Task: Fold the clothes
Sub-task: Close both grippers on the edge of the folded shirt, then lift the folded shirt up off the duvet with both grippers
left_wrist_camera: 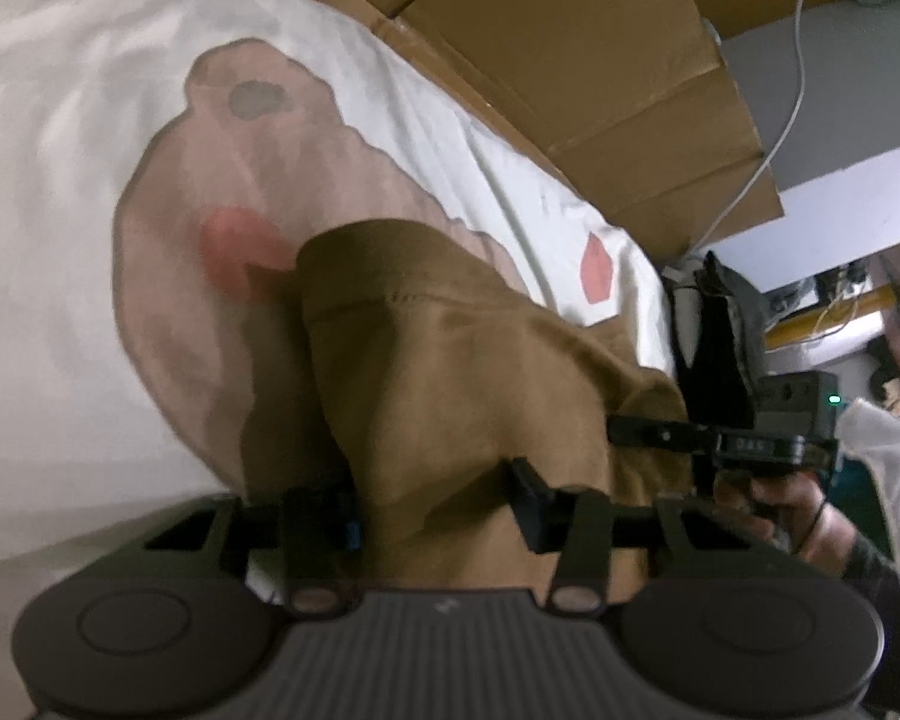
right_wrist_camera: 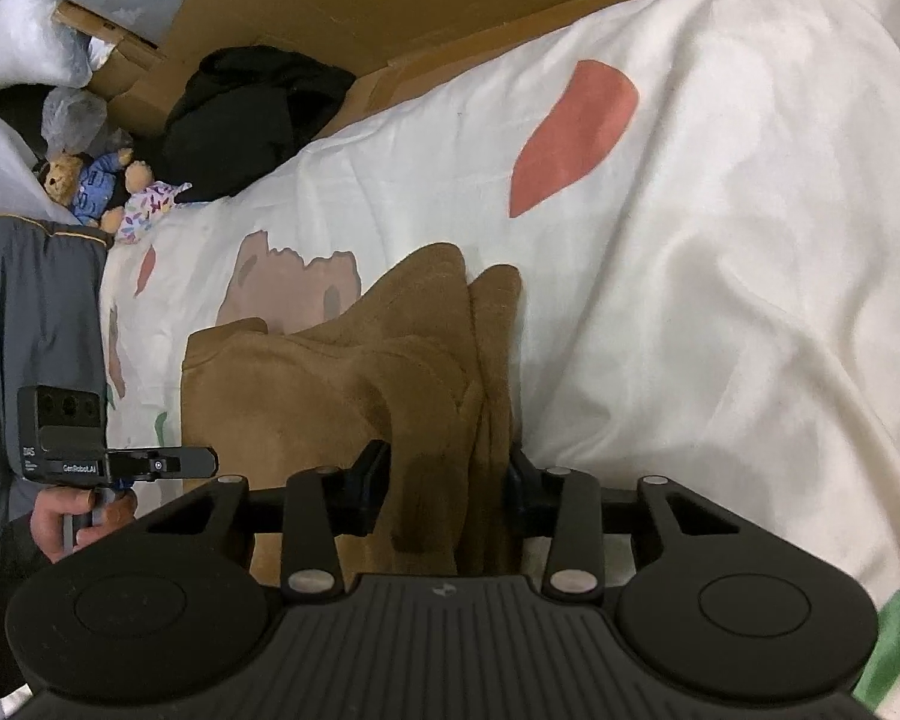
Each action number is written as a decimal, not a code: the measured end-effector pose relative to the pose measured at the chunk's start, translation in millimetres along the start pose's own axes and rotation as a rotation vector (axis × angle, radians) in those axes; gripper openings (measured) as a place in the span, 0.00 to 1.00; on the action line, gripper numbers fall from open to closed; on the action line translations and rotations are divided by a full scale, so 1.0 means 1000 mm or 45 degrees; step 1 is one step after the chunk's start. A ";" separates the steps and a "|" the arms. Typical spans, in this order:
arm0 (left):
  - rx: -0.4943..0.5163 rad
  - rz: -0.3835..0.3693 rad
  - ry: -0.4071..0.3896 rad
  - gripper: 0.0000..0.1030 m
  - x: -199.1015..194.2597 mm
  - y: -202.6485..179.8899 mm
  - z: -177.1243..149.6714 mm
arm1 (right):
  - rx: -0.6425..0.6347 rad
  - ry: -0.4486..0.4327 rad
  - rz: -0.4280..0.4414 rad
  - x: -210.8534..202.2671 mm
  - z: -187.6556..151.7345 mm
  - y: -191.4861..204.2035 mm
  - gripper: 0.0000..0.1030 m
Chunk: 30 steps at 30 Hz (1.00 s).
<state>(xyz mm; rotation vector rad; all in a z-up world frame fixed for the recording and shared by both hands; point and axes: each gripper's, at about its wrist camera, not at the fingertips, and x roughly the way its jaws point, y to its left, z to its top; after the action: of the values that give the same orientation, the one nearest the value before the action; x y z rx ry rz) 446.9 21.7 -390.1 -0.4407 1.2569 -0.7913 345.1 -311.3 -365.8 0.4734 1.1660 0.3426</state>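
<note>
A brown garment lay bunched on a white bedsheet printed with a pale bear shape and red patches. In the right wrist view, the right gripper had its two fingers set either side of a thick gathered fold of that brown cloth, the jaws pressed in on the fabric, which rose from between them toward twelve o'clock. At about nine o'clock in the same view the left gripper appeared from the side, held in a hand; from there its jaws could not be read. In the left wrist view, the left gripper likewise had brown cloth passing between its fingers, the jaws closed in against the bunch, the hem running up toward eleven o'clock over the printed bear. The other gripper showed at three o'clock, gripped by a hand, its tip touching the garment's edge. Flattened cardboard lay beyond the bed at one o'clock. Two small teddy bears and a black garment sat near ten and eleven o'clock in the right view.
</note>
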 end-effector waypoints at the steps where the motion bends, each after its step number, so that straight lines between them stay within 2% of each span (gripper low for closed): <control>1: 0.021 0.030 0.003 0.30 0.000 -0.003 0.000 | -0.003 0.000 -0.006 0.000 -0.001 0.000 0.31; 4: 0.051 0.071 -0.010 0.16 -0.001 -0.011 -0.002 | -0.011 -0.002 -0.022 0.000 -0.002 0.002 0.22; 7: 0.082 0.086 -0.047 0.12 -0.006 -0.022 -0.007 | -0.016 -0.037 -0.027 -0.007 0.000 -0.003 0.16; 13: 0.106 0.081 -0.106 0.11 -0.020 -0.035 -0.014 | -0.069 -0.095 -0.024 -0.026 -0.003 0.012 0.15; 24: 0.178 0.075 -0.224 0.11 -0.050 -0.081 -0.031 | -0.158 -0.195 -0.009 -0.079 -0.020 0.041 0.15; 30: 0.238 0.057 -0.299 0.10 -0.084 -0.111 -0.054 | -0.238 -0.252 -0.008 -0.118 -0.040 0.066 0.14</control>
<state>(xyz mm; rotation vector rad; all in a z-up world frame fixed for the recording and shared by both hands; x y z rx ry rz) 355.5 16.0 -272.0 -0.3413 0.9622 -0.7869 264.8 -305.8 -249.9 0.3319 0.9332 0.3865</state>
